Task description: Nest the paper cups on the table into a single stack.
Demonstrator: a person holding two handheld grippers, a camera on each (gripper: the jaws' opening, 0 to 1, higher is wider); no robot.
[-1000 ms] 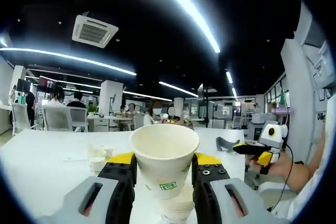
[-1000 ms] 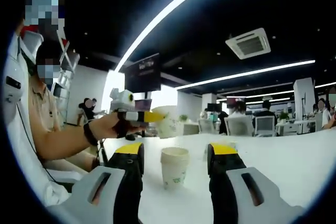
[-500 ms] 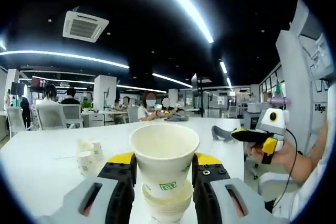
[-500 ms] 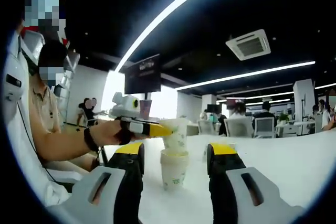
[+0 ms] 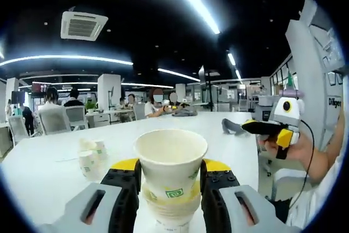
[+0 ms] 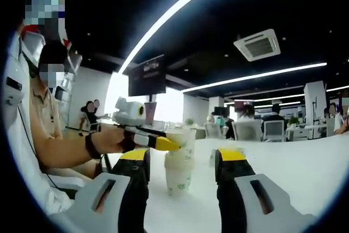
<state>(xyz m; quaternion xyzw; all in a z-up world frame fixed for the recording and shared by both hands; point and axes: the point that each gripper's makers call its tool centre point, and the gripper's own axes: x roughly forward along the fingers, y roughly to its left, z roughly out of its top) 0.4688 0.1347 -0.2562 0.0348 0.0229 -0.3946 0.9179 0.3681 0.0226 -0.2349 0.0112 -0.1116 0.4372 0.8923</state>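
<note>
My left gripper is shut on a white paper cup with a green logo, held upright. That cup sits partly inside a second cup just beneath it. In the right gripper view the left gripper reaches in from the left in a person's hand, with the held cup pushed into the cup standing on the white table. My right gripper is open, its jaws wide on either side of that stack and not touching it. In the left gripper view the right gripper hovers at the right.
More paper cups stand on the table to the left. A grey object lies on the far right part of the table. People sit at desks and chairs beyond the table's far edge.
The left gripper has lowered its cup onto the standing cup, and the two now overlap. The right gripper has hardly moved.
</note>
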